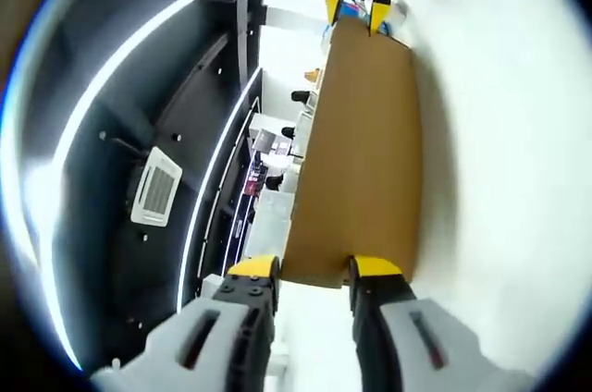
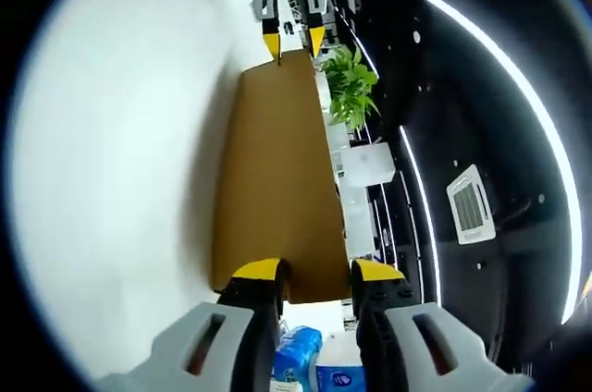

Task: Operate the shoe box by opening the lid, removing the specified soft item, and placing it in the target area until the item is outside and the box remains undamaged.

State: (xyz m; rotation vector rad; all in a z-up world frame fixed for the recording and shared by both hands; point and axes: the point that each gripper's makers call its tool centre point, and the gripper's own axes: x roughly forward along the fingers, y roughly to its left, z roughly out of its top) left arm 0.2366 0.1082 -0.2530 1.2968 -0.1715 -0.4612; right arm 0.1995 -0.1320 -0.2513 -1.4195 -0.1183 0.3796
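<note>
A flat brown cardboard lid (image 1: 361,152) stretches from my left gripper (image 1: 314,270) to my right gripper (image 1: 356,15) at its far end. The left jaws grip the lid's near edge with their yellow tips. In the right gripper view the same lid (image 2: 277,170) runs from my right gripper (image 2: 314,272) up to the left gripper (image 2: 294,42). Each gripper holds one short end, and the jaws stand a little apart. Both views are rolled sideways. The box body and the soft item are hidden.
A white tabletop (image 1: 499,179) (image 2: 120,161) lies along one side of the lid. A dark ceiling with light strips and an air vent (image 1: 155,187) (image 2: 470,205) is on the other side. A green plant (image 2: 350,87) stands beyond the lid. Blue packets (image 2: 298,355) show between the right jaws.
</note>
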